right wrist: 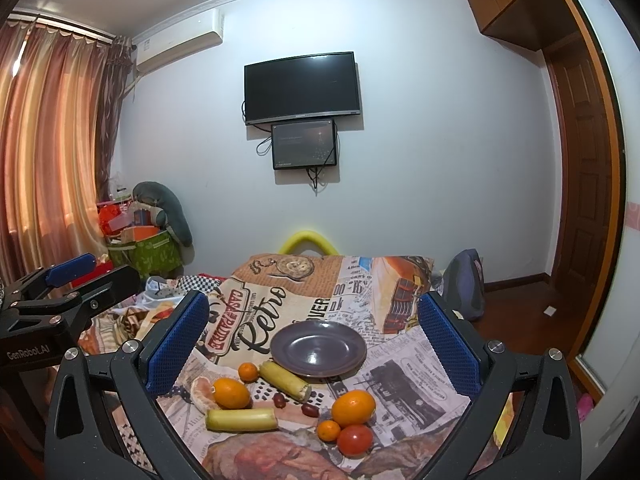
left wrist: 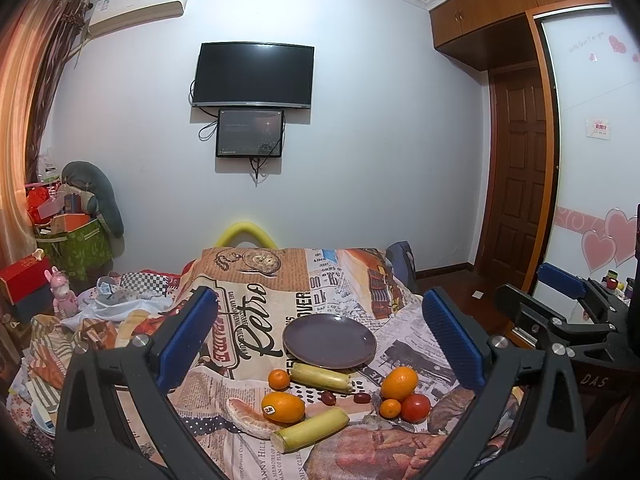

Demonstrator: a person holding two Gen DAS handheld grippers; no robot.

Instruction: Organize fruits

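An empty purple plate sits on a newspaper-print cloth. In front of it lie two oranges, two small tangerines, a red tomato, two pale green cane pieces, two dark red dates and a peeled citrus segment. My left gripper is open and empty, above the near edge of the fruit. My right gripper is open and empty too, beside it; it also shows in the left wrist view.
The cloth covers a table with rumpled bedding to its left. Boxes and a green bin stand by the curtain. A television hangs on the far wall. A wooden door and wardrobe stand at right.
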